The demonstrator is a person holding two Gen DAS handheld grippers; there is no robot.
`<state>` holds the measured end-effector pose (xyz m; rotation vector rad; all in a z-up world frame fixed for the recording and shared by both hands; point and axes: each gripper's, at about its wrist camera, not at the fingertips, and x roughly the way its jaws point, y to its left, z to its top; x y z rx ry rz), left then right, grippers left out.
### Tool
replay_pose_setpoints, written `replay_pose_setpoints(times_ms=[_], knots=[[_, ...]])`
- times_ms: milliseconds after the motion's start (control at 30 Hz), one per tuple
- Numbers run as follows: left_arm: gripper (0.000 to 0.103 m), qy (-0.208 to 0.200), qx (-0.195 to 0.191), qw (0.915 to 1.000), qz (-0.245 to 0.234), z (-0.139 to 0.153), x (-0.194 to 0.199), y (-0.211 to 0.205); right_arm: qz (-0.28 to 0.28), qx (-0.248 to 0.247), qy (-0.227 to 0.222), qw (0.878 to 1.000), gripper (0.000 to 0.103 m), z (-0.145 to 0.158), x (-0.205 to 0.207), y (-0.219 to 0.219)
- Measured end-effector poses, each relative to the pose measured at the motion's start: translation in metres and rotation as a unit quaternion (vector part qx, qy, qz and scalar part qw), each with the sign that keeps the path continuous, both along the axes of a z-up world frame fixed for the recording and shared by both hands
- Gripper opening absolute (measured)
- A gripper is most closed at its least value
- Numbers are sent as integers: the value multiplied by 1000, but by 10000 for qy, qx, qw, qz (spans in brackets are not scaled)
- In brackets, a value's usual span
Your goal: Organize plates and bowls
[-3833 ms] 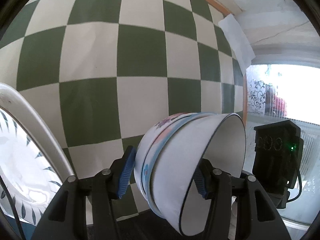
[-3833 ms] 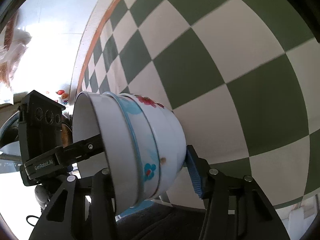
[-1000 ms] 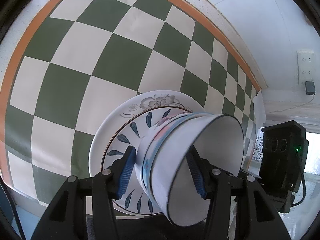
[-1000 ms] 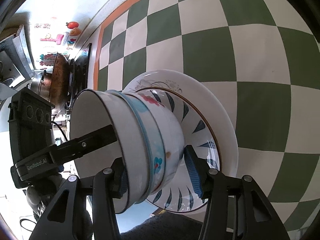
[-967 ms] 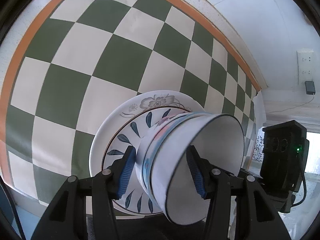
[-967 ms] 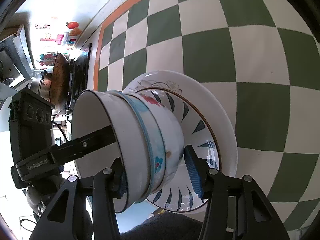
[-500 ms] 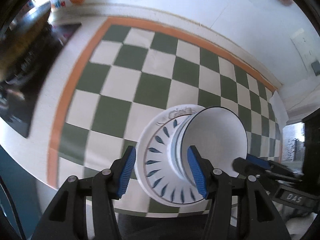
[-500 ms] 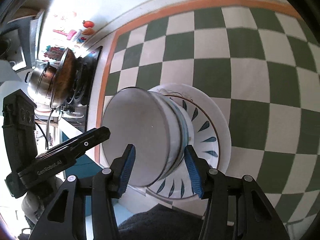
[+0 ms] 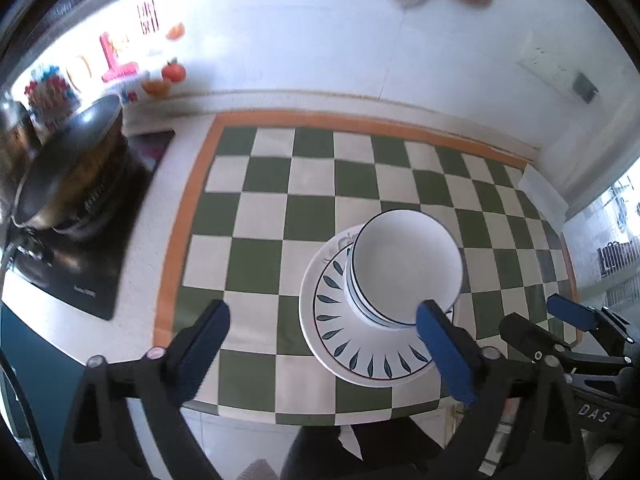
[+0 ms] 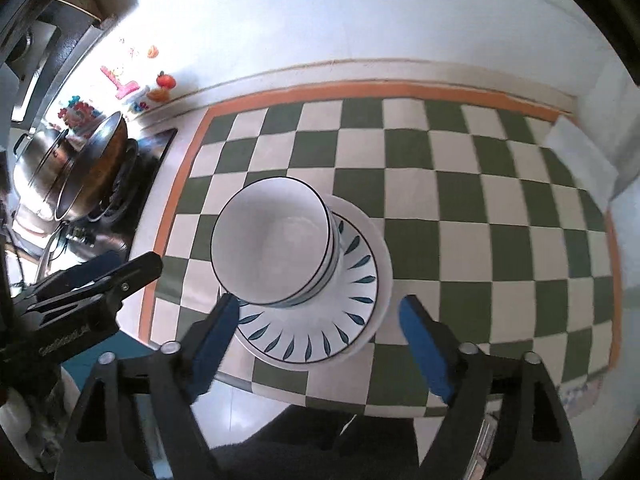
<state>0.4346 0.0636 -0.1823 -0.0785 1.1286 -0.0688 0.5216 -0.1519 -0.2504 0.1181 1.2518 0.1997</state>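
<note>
A stack of white bowls sits on a leaf-patterned plate atop a larger white plate, near the front edge of the green-checked tabletop. The left gripper and right gripper hover above, jaws wide and holding nothing. A wok stands far left.

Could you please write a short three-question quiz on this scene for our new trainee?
1. True or false: the left gripper is open and holds nothing.
2. What do the stacked bowls rest on? A) the bare checkered mat B) the leaf-pattern plate C) the stove
3. On which side of the checkered mat, as the right wrist view shows it, does the pan stand?

Key:
1. True; the right gripper is open too.
2. B, the leaf-pattern plate.
3. On the left side, off the mat.
</note>
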Motion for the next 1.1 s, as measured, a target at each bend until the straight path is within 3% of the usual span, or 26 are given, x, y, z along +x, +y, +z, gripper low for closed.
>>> replay_pose_setpoints(times_ms=[333, 533, 867, 1100], knots=[[101, -567, -106, 9983, -74, 48, -51, -2, -400, -175, -715, 9965, 95, 56, -58, -8], [101, -1070, -19, 9942, 103, 87, -104, -6, -415, -161, -1228, 9914, 96, 100, -109, -11], [101, -1516, 192, 9876, 348, 132, -210, -17, -339, -124, -2054, 9780, 96, 174, -222, -25], [101, -1724, 278, 9837, 433, 154, -273, -23, -249, -165, -2198, 9751, 97, 206, -301, -35]])
